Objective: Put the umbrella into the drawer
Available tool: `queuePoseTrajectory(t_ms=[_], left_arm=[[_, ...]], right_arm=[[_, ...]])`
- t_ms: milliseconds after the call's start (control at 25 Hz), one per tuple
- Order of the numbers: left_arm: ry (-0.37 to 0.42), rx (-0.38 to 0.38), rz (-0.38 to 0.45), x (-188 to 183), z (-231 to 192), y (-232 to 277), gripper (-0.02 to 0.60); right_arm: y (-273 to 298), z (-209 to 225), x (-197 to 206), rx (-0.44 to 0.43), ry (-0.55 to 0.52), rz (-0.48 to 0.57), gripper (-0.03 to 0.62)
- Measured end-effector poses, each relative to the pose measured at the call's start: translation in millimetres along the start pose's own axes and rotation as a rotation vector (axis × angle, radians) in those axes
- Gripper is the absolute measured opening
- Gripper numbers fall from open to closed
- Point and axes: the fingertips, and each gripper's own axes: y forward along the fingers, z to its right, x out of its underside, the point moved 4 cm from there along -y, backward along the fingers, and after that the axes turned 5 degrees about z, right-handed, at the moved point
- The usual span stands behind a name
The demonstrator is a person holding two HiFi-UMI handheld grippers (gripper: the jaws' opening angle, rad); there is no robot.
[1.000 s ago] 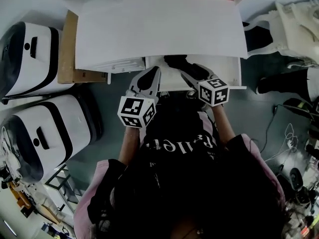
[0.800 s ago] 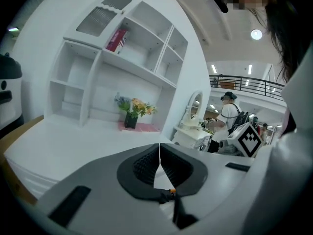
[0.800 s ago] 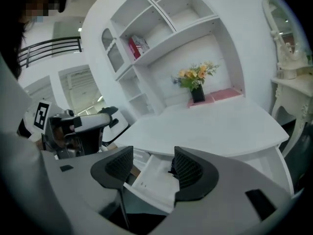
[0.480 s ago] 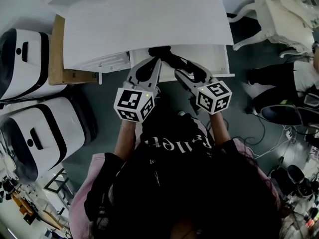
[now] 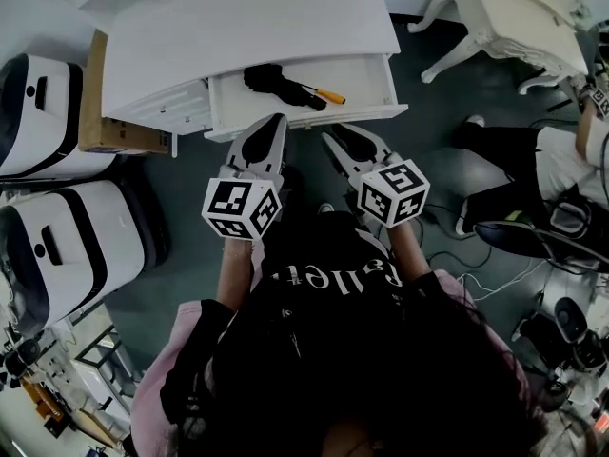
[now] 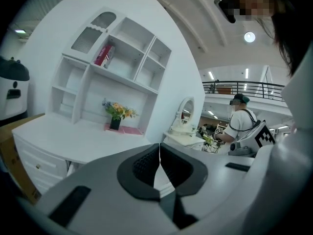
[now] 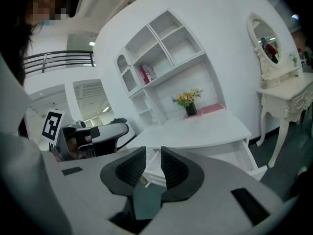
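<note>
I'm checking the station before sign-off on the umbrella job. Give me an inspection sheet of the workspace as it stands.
Surface: white desk top, flower pot at its back; its drawer stands open.
Job's things: black umbrella lies inside the drawer, orange end toward the right.
Clutter: cardboard box beside the desk; white-and-black units on the floor.
Grippers: left gripper shut, empty; right gripper has just been closing, jaws slightly apart, nothing between them.
Cables: loose cables on the floor at right.
Surroundings: ornate white table; another person at right.
</note>
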Motion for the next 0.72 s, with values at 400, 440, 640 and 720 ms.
queuePoseTrajectory(t_ms=[400,440,640,720], left_arm=[[0.066,-0.007,-0.041,21.6,68.8,-65.5,0.017],[0.072,-0.009,-0.041,21.8,68.8,-70.8,0.017],[0.079,-0.003,-0.037,17.4,63.4,-89.7,0.017],[0.092,0.015,-0.028,10.3,61.1,-94.0,0.017]], right_arm=[[-58.0,-30.6,31.7,-0.041,0.004,0.019,0.089],[-57.6,-35.3,33.8,-0.046,-0.004,0.020,0.087],[-55.9,-61.8,37.9,-0.064,-0.028,0.023,0.081],[-53.3,-71.0,36.9,-0.059,-0.030,0.029,0.077]])
